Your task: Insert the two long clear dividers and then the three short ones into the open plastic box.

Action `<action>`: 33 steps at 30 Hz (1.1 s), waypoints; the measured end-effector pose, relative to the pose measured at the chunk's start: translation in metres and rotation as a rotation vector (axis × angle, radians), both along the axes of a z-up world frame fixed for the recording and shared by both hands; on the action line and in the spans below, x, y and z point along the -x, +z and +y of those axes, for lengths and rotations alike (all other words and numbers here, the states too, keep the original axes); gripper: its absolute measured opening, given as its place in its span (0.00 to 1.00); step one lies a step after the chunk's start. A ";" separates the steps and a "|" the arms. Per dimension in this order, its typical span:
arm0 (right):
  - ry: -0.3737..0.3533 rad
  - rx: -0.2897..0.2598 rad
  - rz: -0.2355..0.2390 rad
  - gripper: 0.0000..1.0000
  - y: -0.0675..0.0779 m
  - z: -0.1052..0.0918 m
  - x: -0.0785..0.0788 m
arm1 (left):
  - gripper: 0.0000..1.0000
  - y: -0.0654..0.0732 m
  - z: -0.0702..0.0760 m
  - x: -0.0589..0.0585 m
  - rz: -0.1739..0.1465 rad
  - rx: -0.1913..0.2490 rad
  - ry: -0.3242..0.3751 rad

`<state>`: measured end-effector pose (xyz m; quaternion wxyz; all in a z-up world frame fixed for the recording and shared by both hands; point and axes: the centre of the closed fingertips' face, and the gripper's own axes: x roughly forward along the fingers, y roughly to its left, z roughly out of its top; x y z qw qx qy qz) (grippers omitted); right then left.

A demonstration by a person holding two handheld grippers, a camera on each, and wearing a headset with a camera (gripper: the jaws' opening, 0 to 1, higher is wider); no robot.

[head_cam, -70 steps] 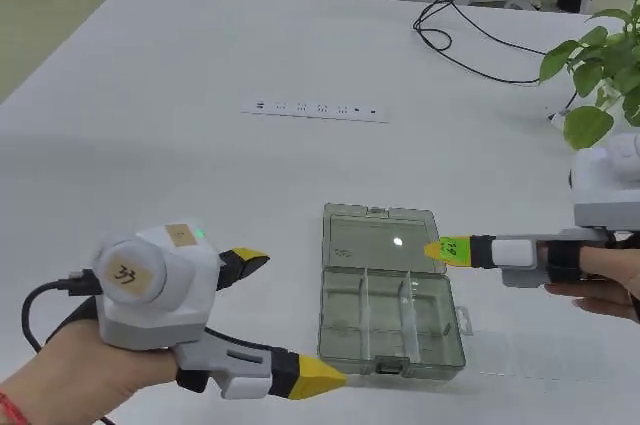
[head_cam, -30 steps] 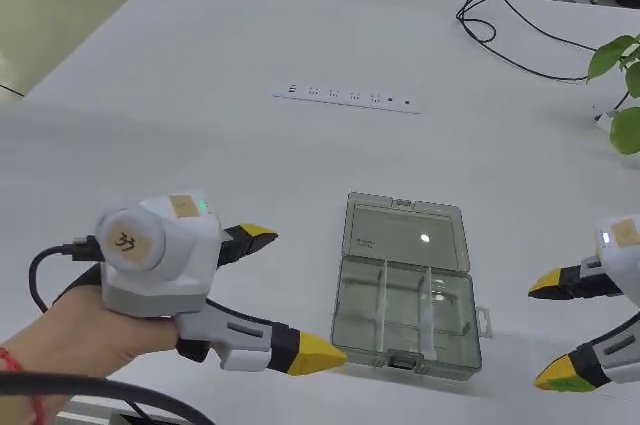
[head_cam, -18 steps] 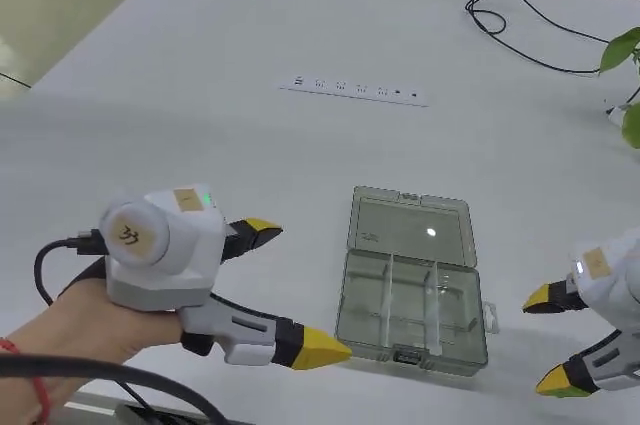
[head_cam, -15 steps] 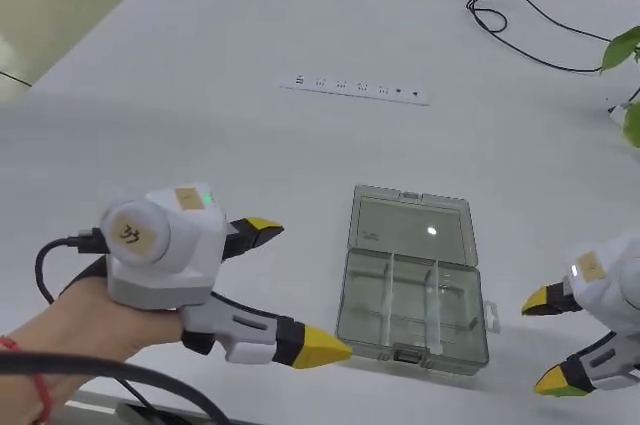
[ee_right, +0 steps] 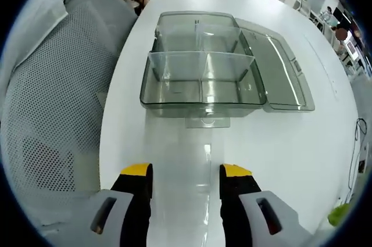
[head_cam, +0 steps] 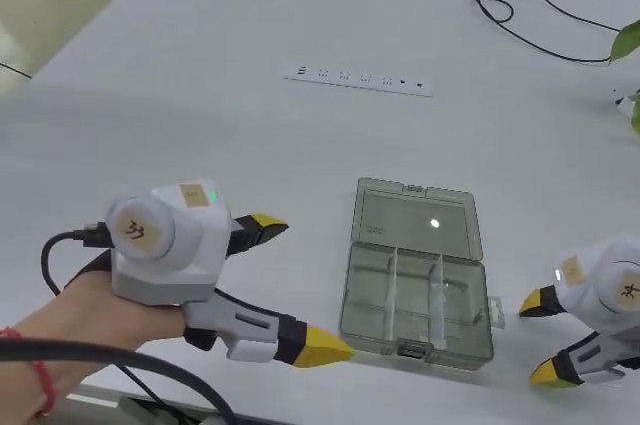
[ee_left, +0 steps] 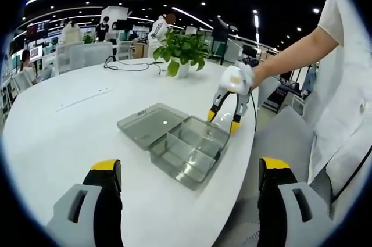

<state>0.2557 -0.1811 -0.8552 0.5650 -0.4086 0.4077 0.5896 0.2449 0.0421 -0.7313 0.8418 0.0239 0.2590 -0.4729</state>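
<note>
Box point(head_cam: 418, 285) lid open on surface point(head_cam: 200, 95), two dividers point(head_cam: 391, 278) standing inside. Left gripper point(head_cam: 301, 286) left of it, right gripper point(head_cam: 534, 338) right, both with jaws apart.

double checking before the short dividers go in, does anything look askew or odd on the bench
Nothing stands out. The plastic box sits flat on the table, lid laid open, two long dividers upright and parallel inside. The left gripper and right gripper flank it, jaws open, holding nothing.
</note>
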 end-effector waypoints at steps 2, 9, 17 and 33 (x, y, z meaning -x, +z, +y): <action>0.007 0.011 -0.004 0.46 -0.002 -0.001 0.000 | 1.00 0.000 0.000 0.000 0.000 0.003 0.000; 0.020 0.016 -0.034 0.42 -0.001 -0.001 0.000 | 1.00 0.000 0.001 -0.001 0.001 0.008 0.006; 0.033 0.024 -0.036 0.33 -0.001 0.000 0.000 | 1.00 0.001 0.001 -0.001 -0.002 0.012 0.005; 0.009 0.019 -0.064 0.33 0.012 -0.003 0.001 | 1.00 0.002 0.003 0.001 -0.008 0.009 0.004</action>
